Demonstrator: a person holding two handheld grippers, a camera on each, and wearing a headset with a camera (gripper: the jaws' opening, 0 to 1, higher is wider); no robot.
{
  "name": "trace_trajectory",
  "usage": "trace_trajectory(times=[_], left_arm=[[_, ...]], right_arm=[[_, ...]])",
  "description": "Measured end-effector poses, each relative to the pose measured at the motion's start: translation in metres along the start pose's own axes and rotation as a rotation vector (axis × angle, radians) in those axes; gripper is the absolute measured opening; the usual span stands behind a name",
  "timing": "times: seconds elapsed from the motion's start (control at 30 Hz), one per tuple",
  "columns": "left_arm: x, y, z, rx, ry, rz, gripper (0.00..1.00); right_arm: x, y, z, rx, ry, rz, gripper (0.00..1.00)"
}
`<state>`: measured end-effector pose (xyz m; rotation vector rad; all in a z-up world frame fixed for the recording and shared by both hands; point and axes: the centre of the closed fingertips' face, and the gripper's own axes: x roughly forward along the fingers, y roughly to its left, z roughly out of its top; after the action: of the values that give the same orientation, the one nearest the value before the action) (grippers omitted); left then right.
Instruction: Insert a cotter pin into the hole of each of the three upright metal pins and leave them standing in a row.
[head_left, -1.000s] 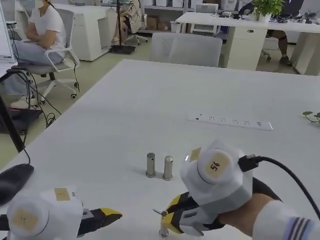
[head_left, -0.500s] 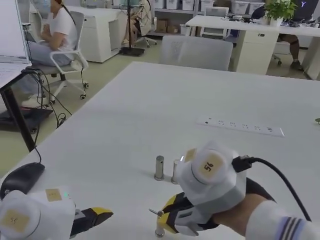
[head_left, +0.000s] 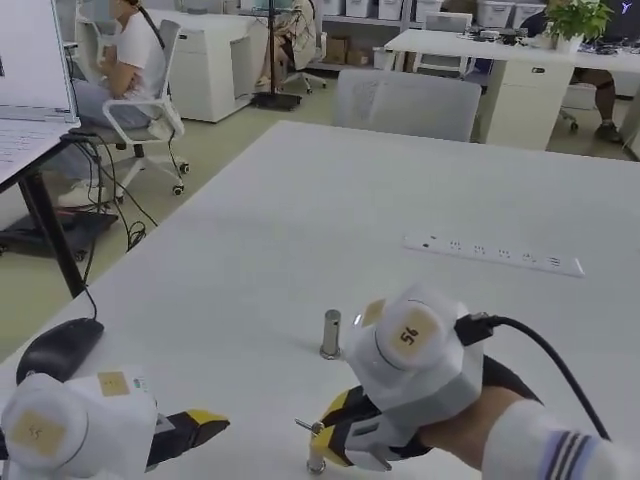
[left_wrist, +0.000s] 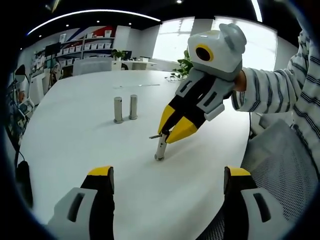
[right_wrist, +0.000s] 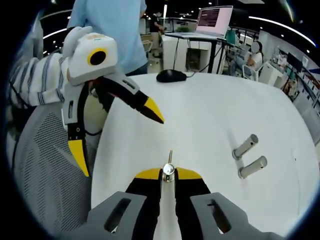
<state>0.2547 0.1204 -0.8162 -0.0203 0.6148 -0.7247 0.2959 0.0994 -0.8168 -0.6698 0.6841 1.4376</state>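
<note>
Pinching a cotter pin (left_wrist: 155, 136) between its tightly closed, yellow-tipped jaws, the right gripper (left_wrist: 172, 132) slants down over a metal pin (left_wrist: 160, 148) that stands close to the near edge of the white table (head_left: 300, 220). The cotter pin lies level across the very top of this metal pin, and its thin free end sticks out on the far side of the jaws. Whether it passes through the hole cannot be made out. From the left gripper view the metal pin looks slightly tilted, with its foot on the table.

Farther in from the near edge, toward the middle of the table, two other metal pins (left_wrist: 118, 110) stand upright just beside each other and well apart from the first. In the head view one of them shows plainly, while the right gripper's body covers the other.

The left gripper (right_wrist: 119, 140) hangs released at the table's near edge, left of the work. Its jaws are spread wide and hold nothing, and it is clear of all three metal pins.

A white power strip (head_left: 495, 252) lies toward the far right of the table. A dark mouse (head_left: 60, 348) sits at the table's left edge.
</note>
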Motion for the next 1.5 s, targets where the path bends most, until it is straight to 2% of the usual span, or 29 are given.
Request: trace_trajectory(times=[0.4, 0.7, 0.97, 1.5], left_arm=[[-0.0002, -0.0005, -0.0015, -0.001, 0.001, -0.001, 0.91], [0.0010, -0.0013, -0.0025, -0.013, 0.003, -0.009, 0.91], [0.0019, -0.0016, -0.0029, -0.016, 0.009, -0.011, 0.90], [0.0028, -0.0029, -0.0027, -0.022, 0.015, -0.016, 0.90]], right_arm=[[0.0039, 0.0006, 0.0008, -0.036, 0.012, 0.016, 0.10], [0.0049, -0.0001, 0.0011, -0.051, 0.007, 0.032, 0.10], [0.0046, 0.0008, 0.0025, -0.094, -0.004, 0.049, 0.10], [0.0029, 0.0019, 0.0041, -0.101, -0.019, 0.064, 0.11]])
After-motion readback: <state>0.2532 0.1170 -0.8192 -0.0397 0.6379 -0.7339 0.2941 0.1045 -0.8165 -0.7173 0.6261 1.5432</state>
